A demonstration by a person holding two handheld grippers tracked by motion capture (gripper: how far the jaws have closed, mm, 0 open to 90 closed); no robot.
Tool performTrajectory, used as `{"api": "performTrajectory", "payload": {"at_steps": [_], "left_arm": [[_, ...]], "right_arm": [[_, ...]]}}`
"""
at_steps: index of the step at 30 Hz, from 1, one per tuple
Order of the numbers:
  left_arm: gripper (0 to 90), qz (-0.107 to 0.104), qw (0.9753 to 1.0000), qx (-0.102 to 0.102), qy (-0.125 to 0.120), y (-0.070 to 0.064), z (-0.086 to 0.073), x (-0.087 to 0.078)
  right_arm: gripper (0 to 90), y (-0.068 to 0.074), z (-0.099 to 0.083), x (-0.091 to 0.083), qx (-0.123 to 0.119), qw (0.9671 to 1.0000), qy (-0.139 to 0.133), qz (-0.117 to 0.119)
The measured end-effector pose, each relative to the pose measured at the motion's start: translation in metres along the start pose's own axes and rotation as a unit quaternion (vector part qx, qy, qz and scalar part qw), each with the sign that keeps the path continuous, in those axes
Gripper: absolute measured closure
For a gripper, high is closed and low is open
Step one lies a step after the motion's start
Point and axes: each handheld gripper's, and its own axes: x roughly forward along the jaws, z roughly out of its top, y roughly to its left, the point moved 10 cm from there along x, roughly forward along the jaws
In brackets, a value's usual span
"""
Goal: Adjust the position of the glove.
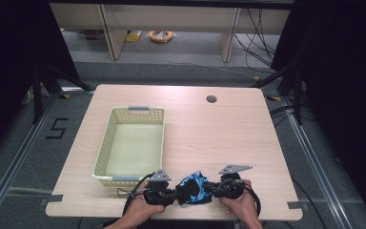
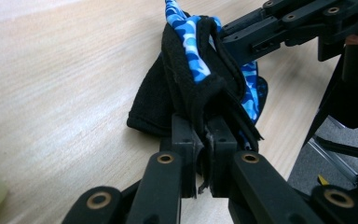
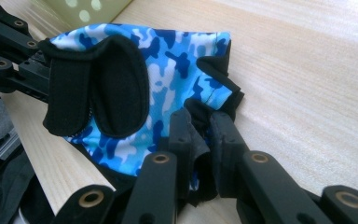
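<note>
Glove (image 1: 194,187) hangs near table (image 1: 219,133) front edge, pinched between left gripper (image 2: 204,140) and right gripper (image 3: 200,135); basket (image 1: 129,143) just beyond left fingers. Blue camo, black trim.

The glove (image 3: 168,88) is showing a blue, white and navy camouflage print, with a black strap and black edging running round it. The fingers (image 3: 228,144) gripping it are looking matte black, with brass-coloured rivets glinting. Behind, the basket (image 1: 106,143) is sitting pale yellow with grey handles, and the bench (image 1: 219,129) is glowing light wood-grain beige.
</note>
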Motion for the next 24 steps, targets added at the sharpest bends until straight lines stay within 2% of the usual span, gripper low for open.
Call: {"api": "performTrajectory", "payload": {"at_steps": [2, 3, 6, 9, 10, 11, 12, 13, 15, 17, 18, 19, 22, 24], "left_arm": [[84.4, -0.001, 1.0, 0.002, -0.002, 0.0, 0.002, -0.002], [84.5, 0.0, 1.0, 0.005, -0.006, 0.0, 0.004, -0.005], [84.4, -0.002, 0.9999, 0.008, -0.011, -0.001, 0.006, -0.007], [84.4, -0.001, 0.9997, 0.018, -0.017, -0.001, 0.01, -0.012], [84.4, 0.002, 0.9996, 0.024, -0.016, -0.001, 0.01, -0.014], [84.3, 0.001, 0.9995, 0.024, -0.021, -0.002, 0.012, -0.015], [84.4, 0.001, 0.9995, 0.024, -0.021, -0.002, 0.012, -0.015], [84.3, -0.001, 0.9993, 0.032, -0.019, -0.003, 0.014, -0.019], [84.3, 0.001, 0.9993, 0.032, -0.021, -0.004, 0.015, -0.02], [84.3, -0.004, 0.9992, 0.033, -0.022, -0.007, 0.018, -0.024], [84.3, -0.004, 0.9992, 0.033, -0.022, -0.007, 0.018, -0.024], [84.3, -0.005, 0.9987, 0.042, -0.027, -0.009, 0.02, -0.025], [84.2, -0.006, 0.9987, 0.044, -0.026, -0.009, 0.02, -0.026], [84.2, -0.005, 0.9987, 0.043, -0.028, -0.009, 0.02, -0.027]], "right_arm": [[81.1, 0.0, 0.001, -0.002, 0.003, 1.0, -0.002, 0.001], [81.2, 0.003, 0.003, -0.004, 0.003, 0.9998, -0.012, 0.014], [81.2, 0.005, 0.005, -0.007, 0.003, 0.9997, -0.018, 0.015], [81.2, 0.011, 0.009, -0.015, 0.003, 0.9992, -0.033, 0.021], [81.2, 0.014, 0.01, -0.017, 0.01, 0.9988, -0.04, 0.026], [81.2, 0.013, 0.011, -0.019, 0.005, 0.9989, -0.043, 0.021], [81.2, 0.013, 0.011, -0.019, 0.005, 0.9989, -0.043, 0.021], [81.2, 0.017, 0.013, -0.022, 0.004, 0.9983, -0.051, 0.026], [81.2, 0.018, 0.013, -0.024, 0.003, 0.9982, -0.054, 0.024], [81.2, 0.022, 0.016, -0.028, 0.006, 0.9973, -0.064, 0.037], [81.2, 0.022, 0.016, -0.028, 0.006, 0.9973, -0.064, 0.037], [81.1, 0.023, 0.017, -0.031, 0.005, 0.9973, -0.066, 0.031], [81.2, 0.025, 0.017, -0.033, 0.002, 0.9969, -0.072, 0.031], [81.1, 0.03, 0.016, -0.035, 0.01, 0.9968, -0.073, 0.032]]}}
